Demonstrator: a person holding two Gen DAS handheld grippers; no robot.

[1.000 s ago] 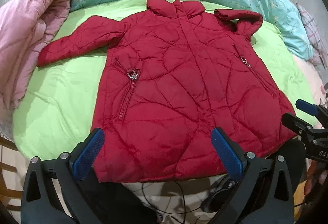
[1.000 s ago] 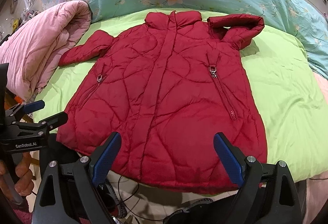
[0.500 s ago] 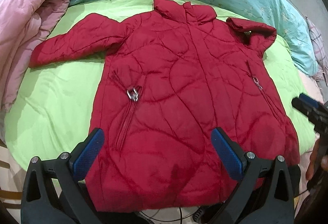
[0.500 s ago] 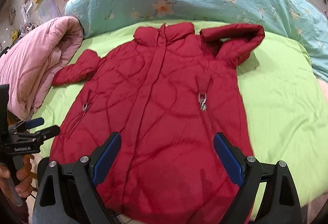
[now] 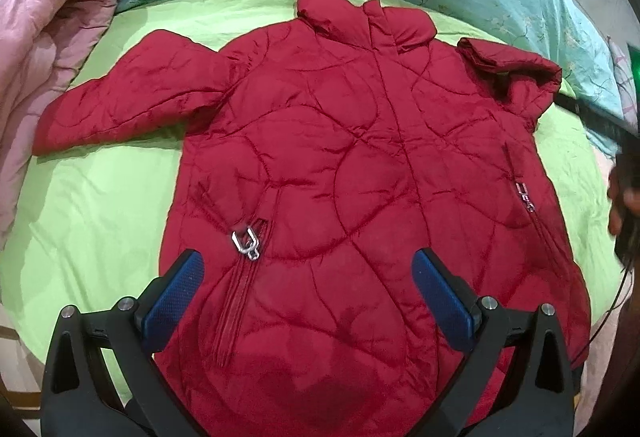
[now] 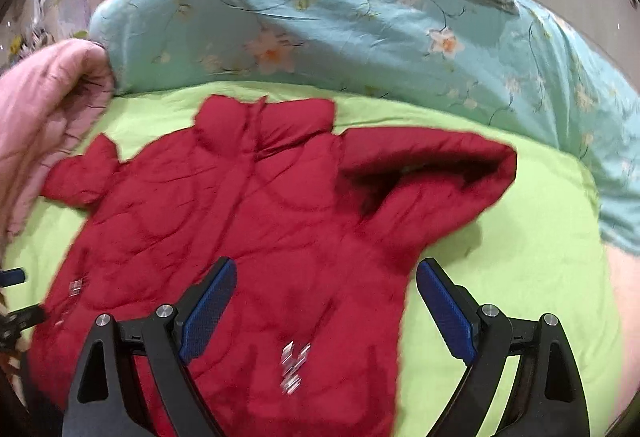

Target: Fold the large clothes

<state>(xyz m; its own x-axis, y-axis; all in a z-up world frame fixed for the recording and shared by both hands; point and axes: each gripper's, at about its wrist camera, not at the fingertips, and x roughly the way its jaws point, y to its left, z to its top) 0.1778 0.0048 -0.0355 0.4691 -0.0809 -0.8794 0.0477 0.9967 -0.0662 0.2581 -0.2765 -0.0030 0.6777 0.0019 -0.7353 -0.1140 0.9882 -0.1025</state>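
Jaws spread on both the left gripper [image 5: 308, 293] and right gripper [image 6: 326, 303], hovering over the red jacket [image 5: 360, 177] lying flat on the green sheet [image 5: 92, 205]; puffy slick fabric could slip from a shallow pinch

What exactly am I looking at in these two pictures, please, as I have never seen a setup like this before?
There is no robot here: a person holds a hand tool in each hand, each ending in a two-finger gripper with blue pads. A wide-angle camera sits on each tool and looks forward along its fingers, so one picture comes from the left gripper and the other from the right gripper. Both stand open and hold nothing. Under them a red padded jacket lies front up on a green sheet. One sleeve is spread out to the side; the other sleeve is bent back on itself. A pink quilt lies at the left, and a blue floral quilt lies behind.
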